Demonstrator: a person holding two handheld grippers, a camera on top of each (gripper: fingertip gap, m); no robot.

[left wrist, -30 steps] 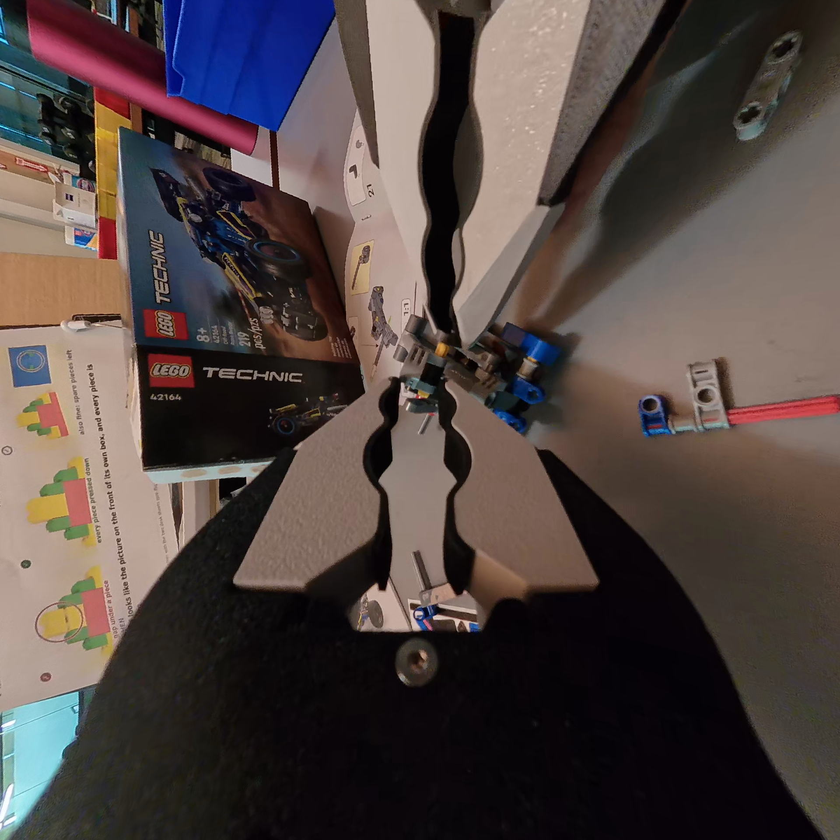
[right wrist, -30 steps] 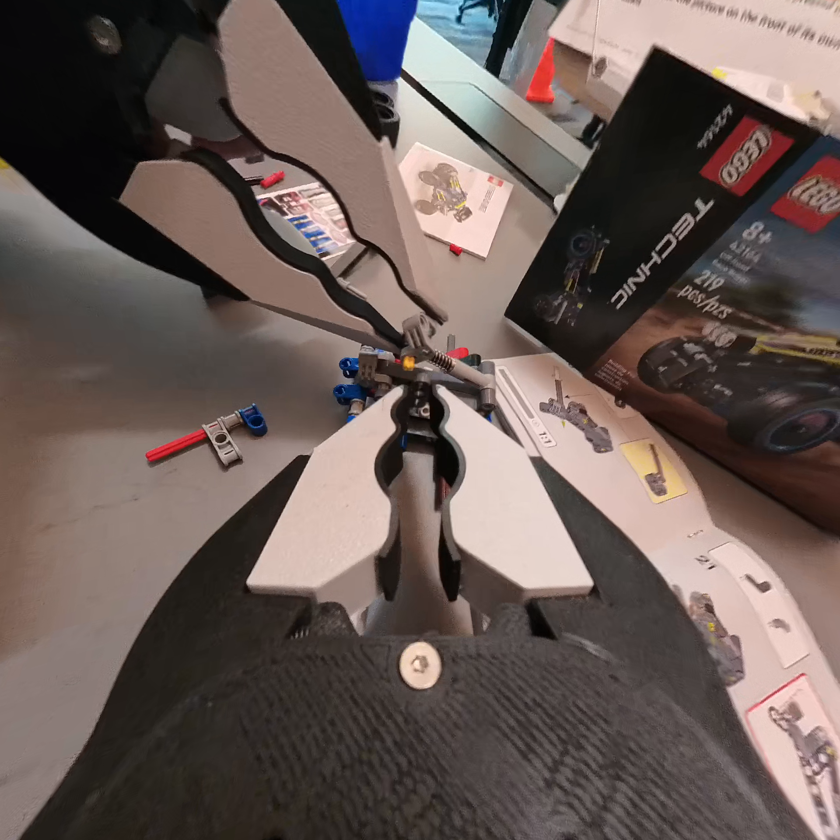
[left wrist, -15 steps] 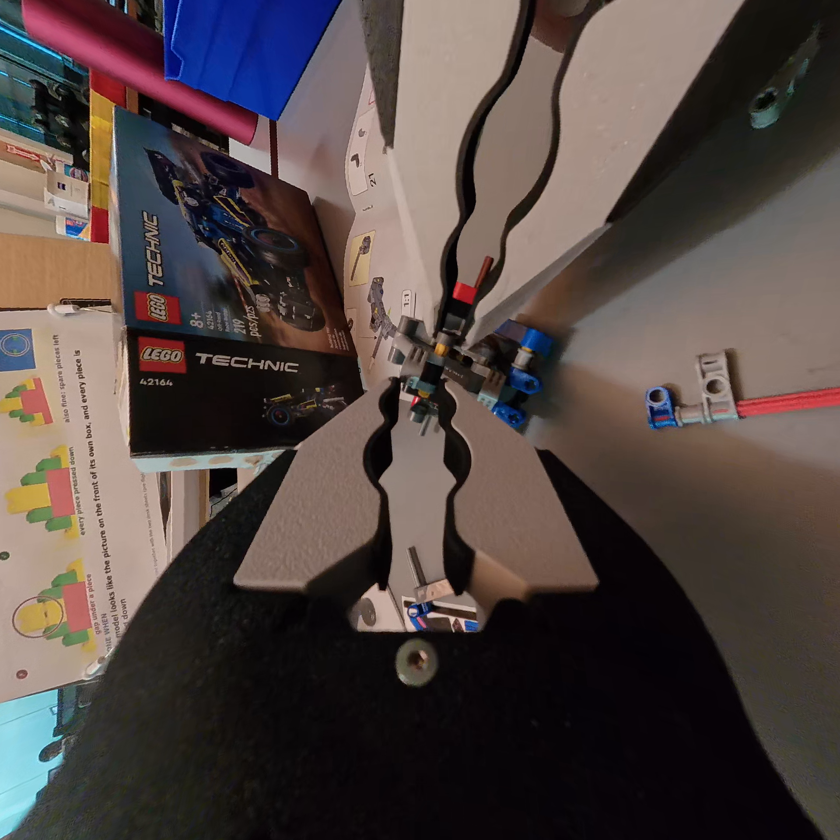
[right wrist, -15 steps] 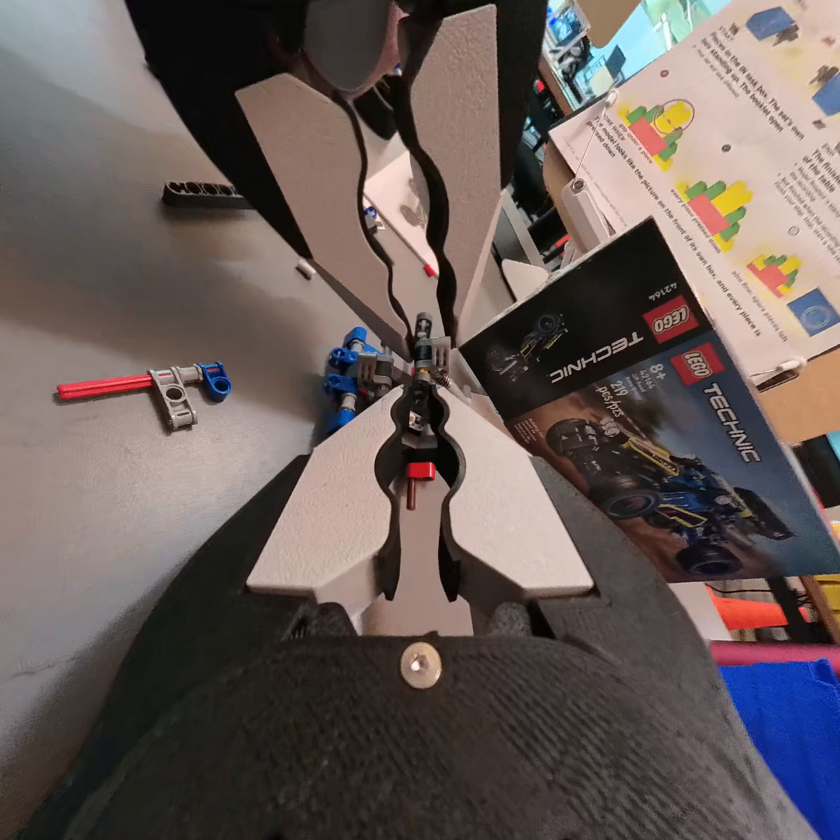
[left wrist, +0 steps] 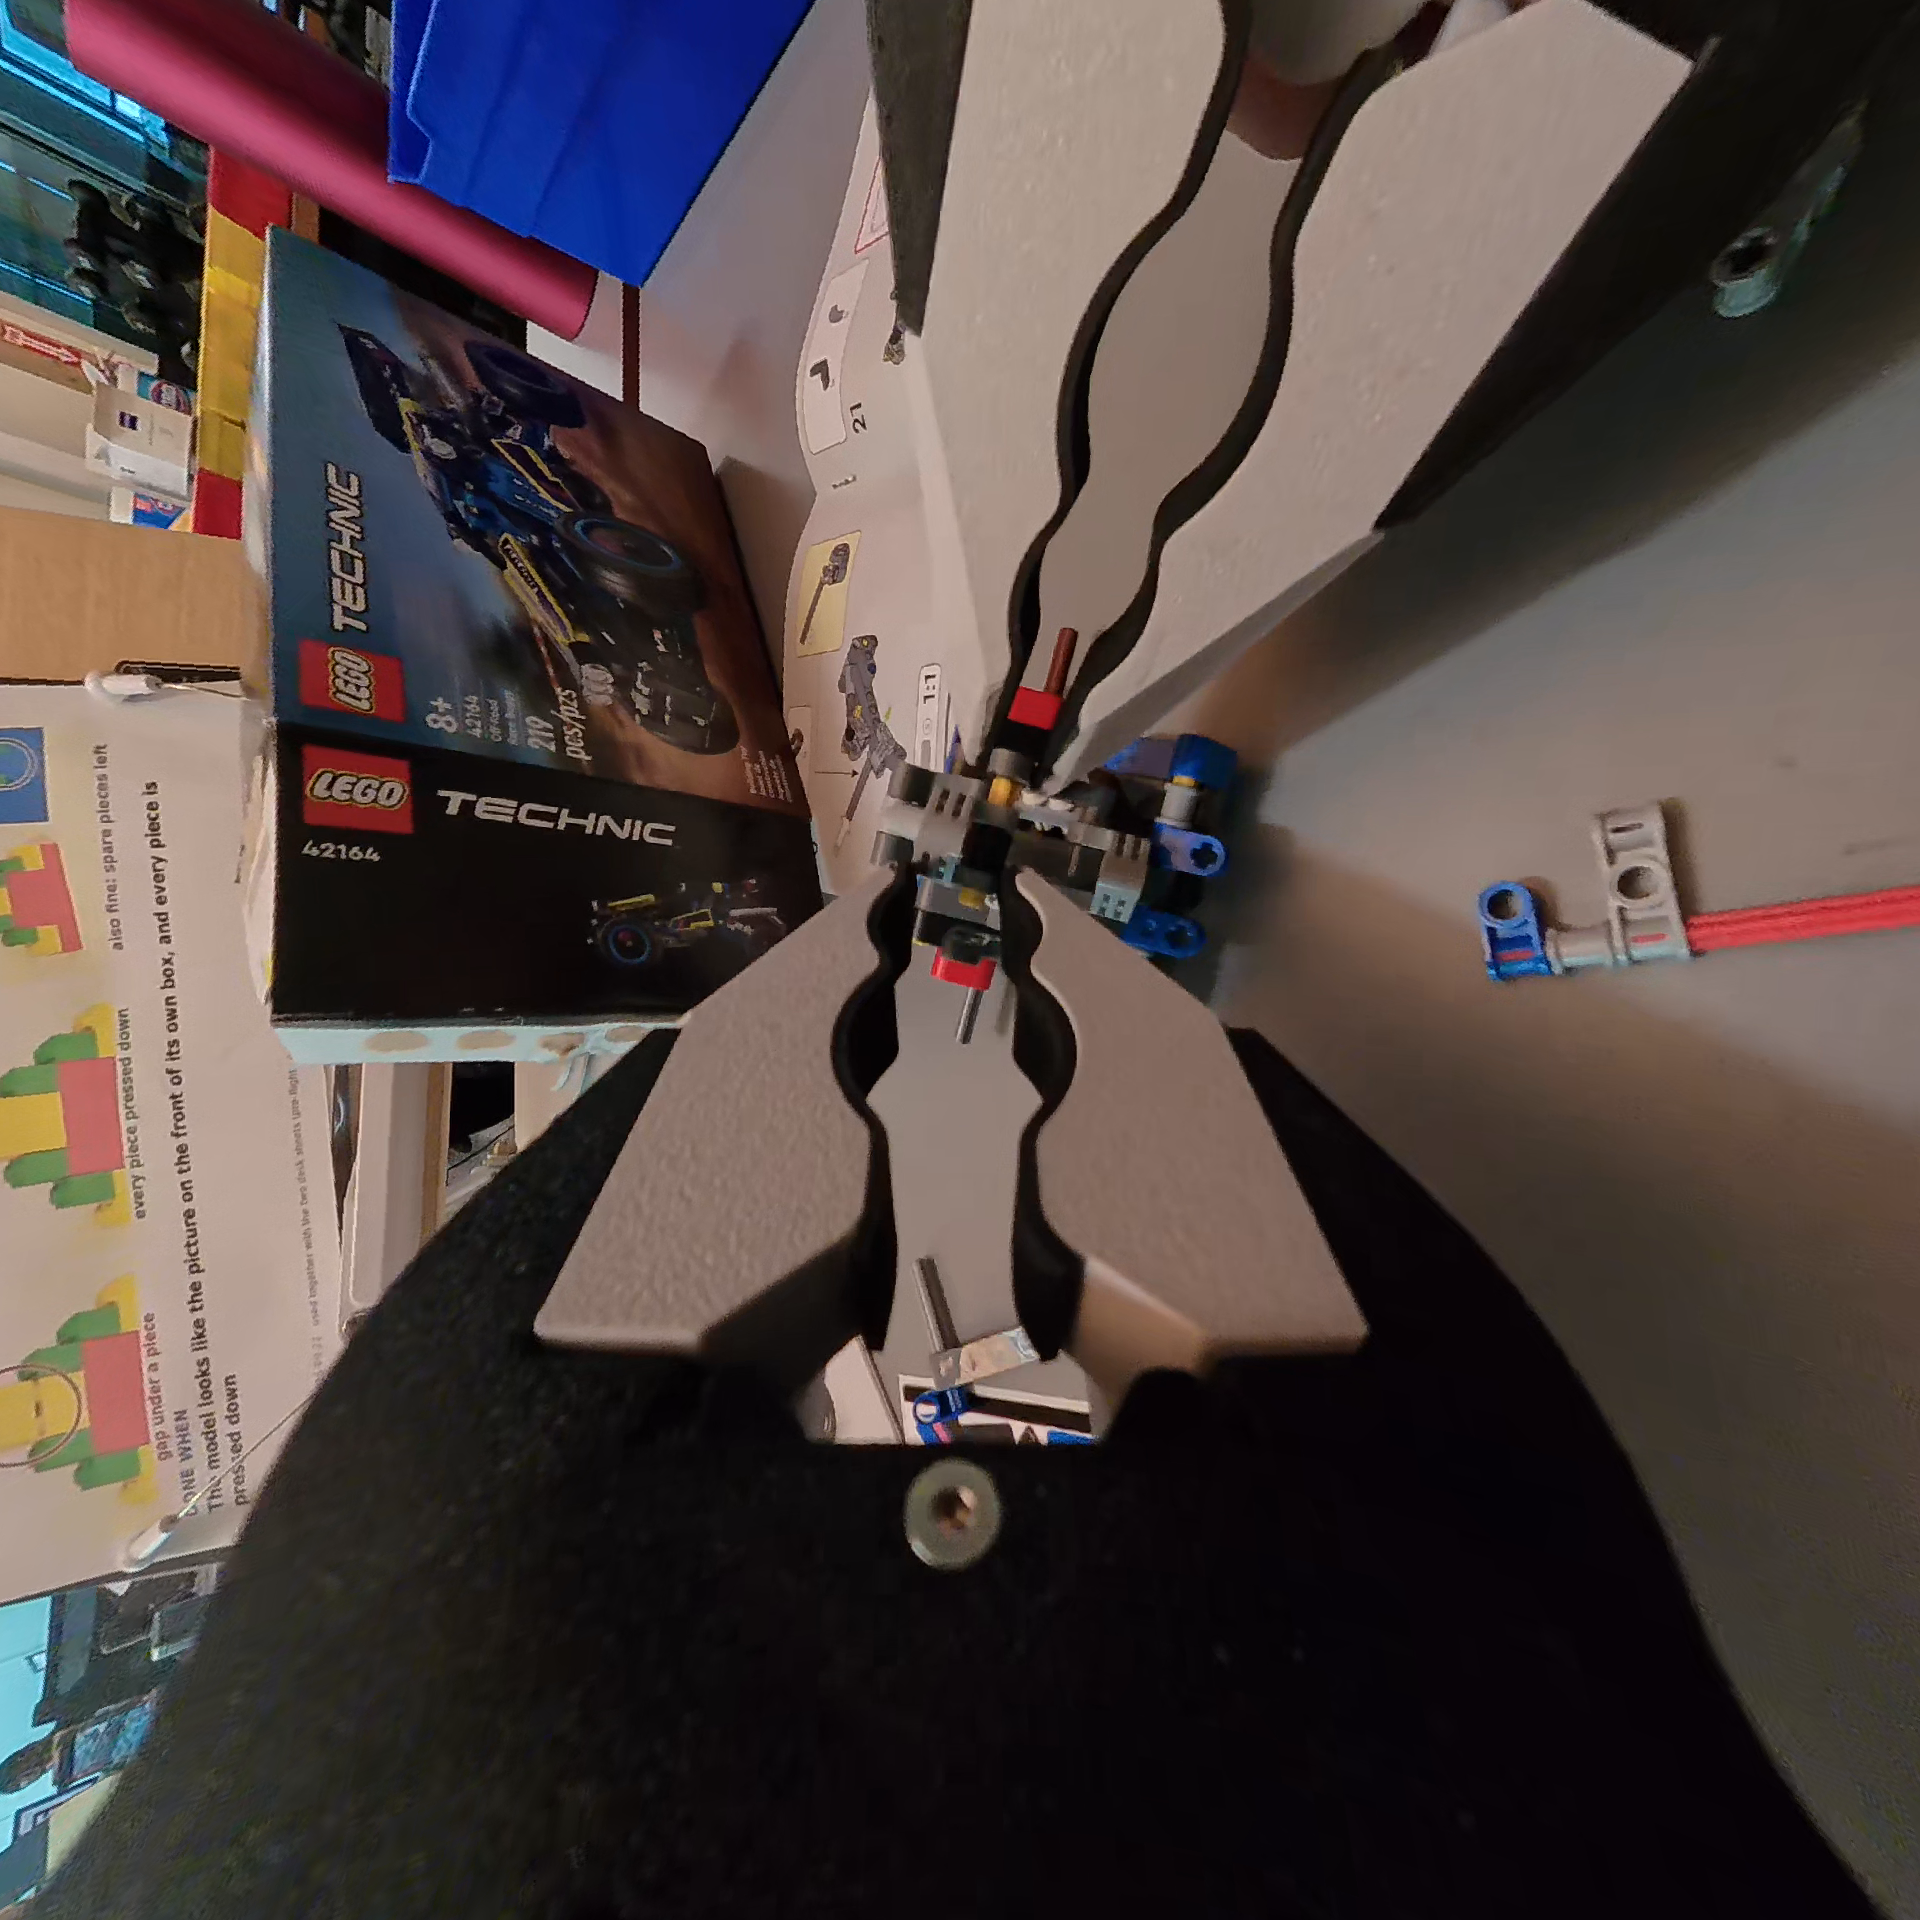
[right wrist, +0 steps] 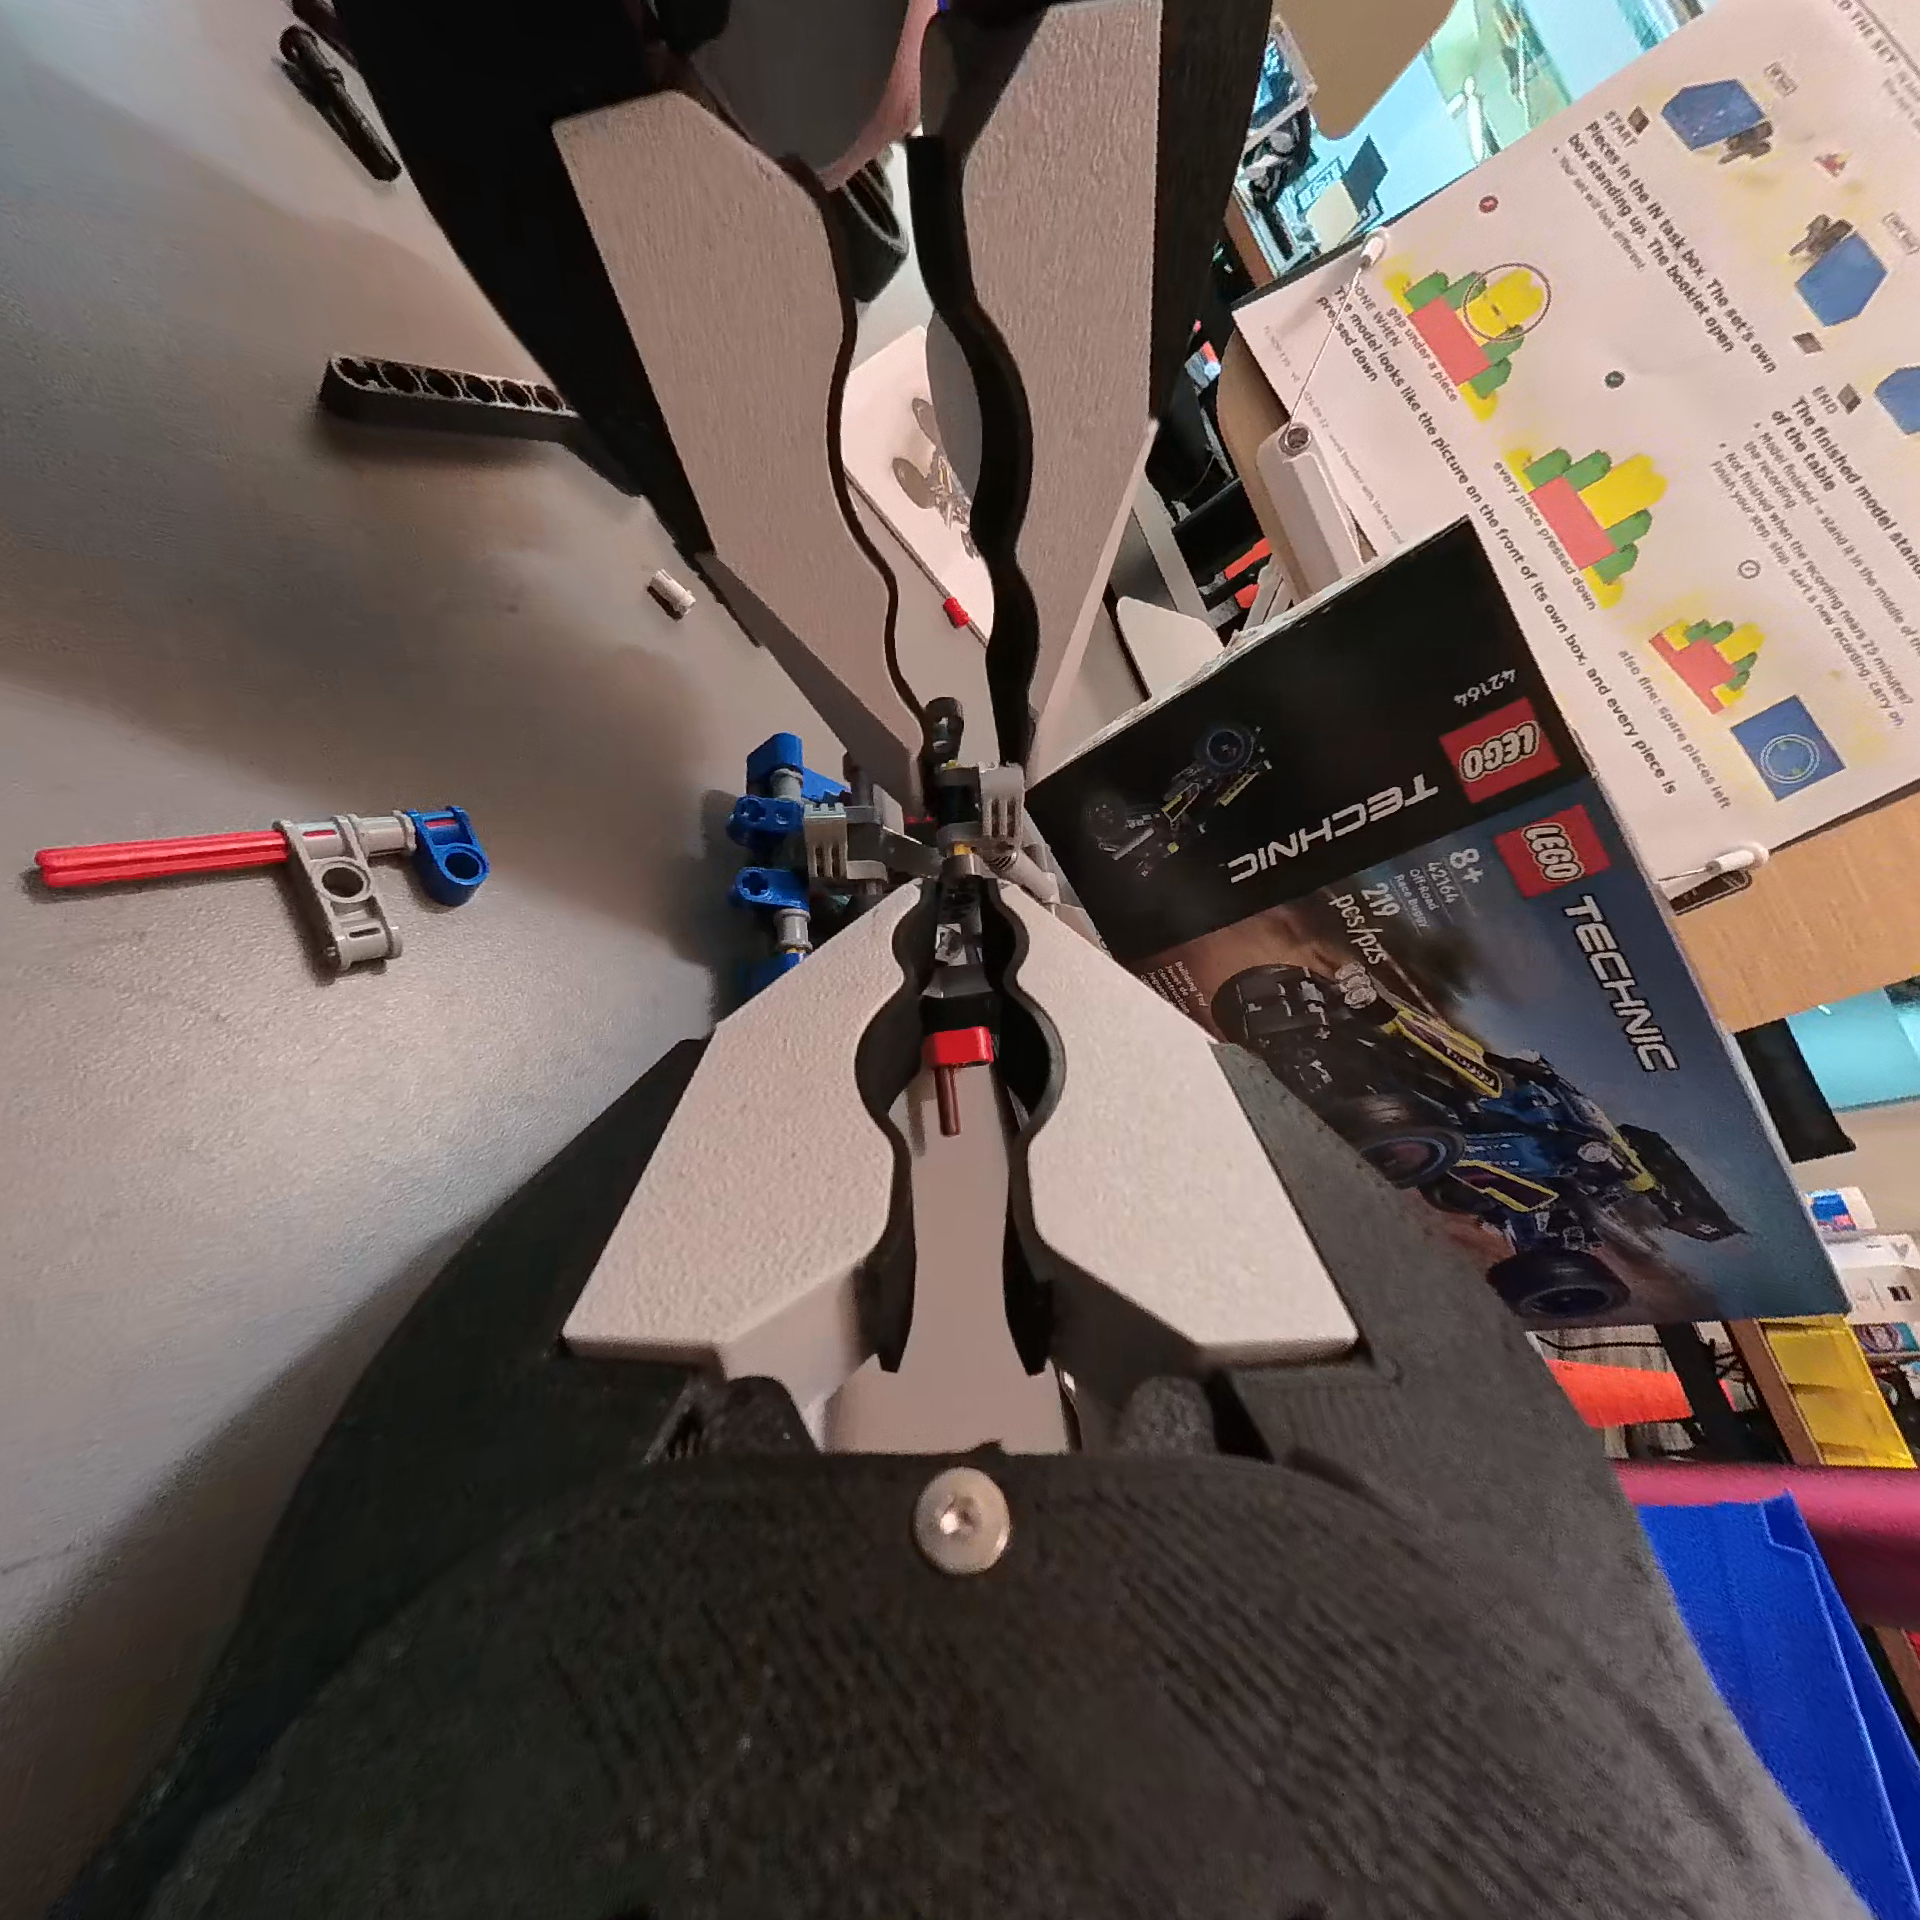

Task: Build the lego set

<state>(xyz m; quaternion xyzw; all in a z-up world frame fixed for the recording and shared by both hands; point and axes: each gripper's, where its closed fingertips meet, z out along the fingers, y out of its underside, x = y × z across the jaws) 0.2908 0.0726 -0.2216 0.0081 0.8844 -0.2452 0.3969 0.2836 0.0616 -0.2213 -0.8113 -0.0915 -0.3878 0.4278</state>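
Standing beside the grippers, the dark cardboard toy-set box dwarfs the grey, black and blue brick assembly held above the grey tabletop: left gripper and right gripper clamp it narrowly from opposite ends.

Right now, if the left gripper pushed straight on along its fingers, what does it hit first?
The left gripper is already clamped on the small grey-and-blue brick assembly. Straight beyond that, it would likely meet the right gripper gripping the far end; depth is unclear.
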